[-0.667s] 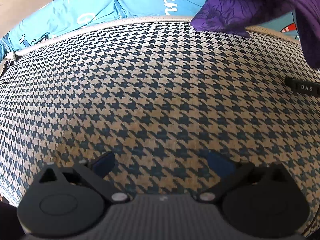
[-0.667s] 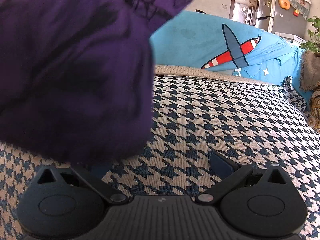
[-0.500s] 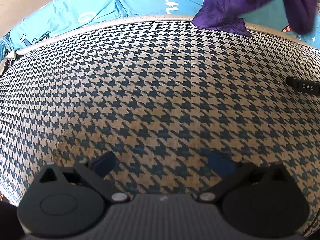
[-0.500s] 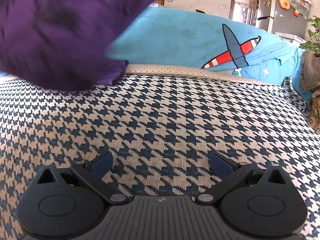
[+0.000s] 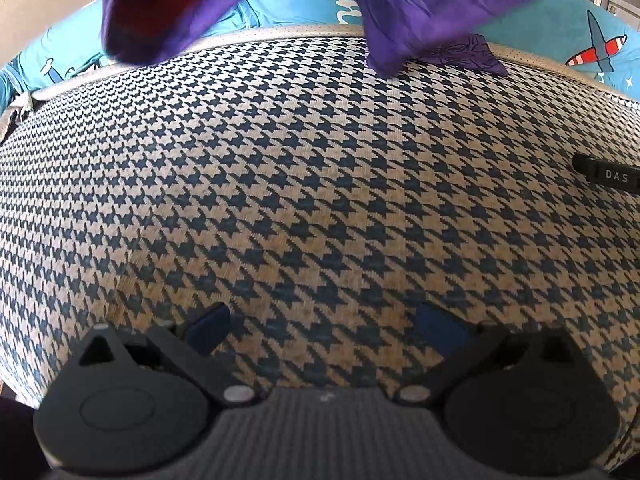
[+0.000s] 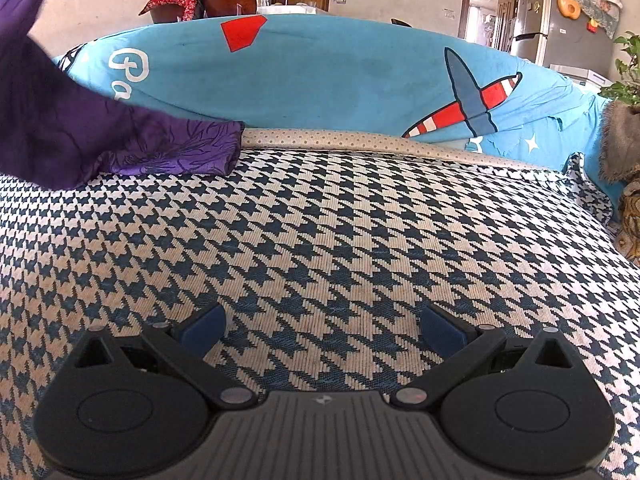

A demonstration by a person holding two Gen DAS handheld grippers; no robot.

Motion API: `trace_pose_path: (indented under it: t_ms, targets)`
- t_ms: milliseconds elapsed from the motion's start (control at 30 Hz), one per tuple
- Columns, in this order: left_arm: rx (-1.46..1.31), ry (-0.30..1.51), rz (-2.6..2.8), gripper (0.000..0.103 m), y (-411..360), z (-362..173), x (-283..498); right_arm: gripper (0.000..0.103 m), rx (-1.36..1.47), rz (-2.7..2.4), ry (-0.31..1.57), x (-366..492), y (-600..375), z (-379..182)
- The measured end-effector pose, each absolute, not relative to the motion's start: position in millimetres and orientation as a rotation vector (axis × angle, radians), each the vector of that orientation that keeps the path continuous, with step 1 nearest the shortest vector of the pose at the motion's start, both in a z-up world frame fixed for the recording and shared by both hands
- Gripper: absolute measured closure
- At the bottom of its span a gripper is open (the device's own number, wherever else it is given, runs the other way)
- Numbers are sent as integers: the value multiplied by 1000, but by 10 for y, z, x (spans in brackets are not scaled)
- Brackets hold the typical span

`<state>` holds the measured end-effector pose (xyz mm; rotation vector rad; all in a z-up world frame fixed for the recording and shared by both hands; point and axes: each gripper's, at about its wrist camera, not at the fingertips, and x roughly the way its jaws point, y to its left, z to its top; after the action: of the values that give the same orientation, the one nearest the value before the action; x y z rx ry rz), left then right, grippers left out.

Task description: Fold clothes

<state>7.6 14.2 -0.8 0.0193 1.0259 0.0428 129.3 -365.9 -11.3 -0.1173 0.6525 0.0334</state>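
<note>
**Both grippers empty as the purple garment swings toward the back of the seat**

The left gripper (image 5: 322, 330) has its 2 blue pads spread wide, with only houndstooth cover (image 5: 320, 200) between them. The right gripper (image 6: 322, 328) is just as wide apart and just as empty, hovering low over the same cover.

Less than 1 second ago the purple garment (image 5: 432, 4) filled most of the right wrist view, hanging close in front of that camera. Now it has cleared to the far left of that view (image 6: 80, 136), one patterned end lying on the cover at the pale piping by the blue backrest throw (image 6: 320, 80). In the left wrist view the cloth has spread across the top, blurred, a red lining showing inside.

Neither gripper holds it, so what carries it is out of view. Folding has probably not begun: the garment must settle flat before either gripper can take an edge.
</note>
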Motion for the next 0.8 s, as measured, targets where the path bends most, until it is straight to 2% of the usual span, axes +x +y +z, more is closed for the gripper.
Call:
trace_pose_path:
  t_ms: [700,800]
  targets:
    - [0,1051,12,0,-37,-51,0,0,-117,33,652,1296,-3661,-110]
    - [25,1011,31,0,-155,41,-82,0,-117,33,652,1296,-3661,-110]
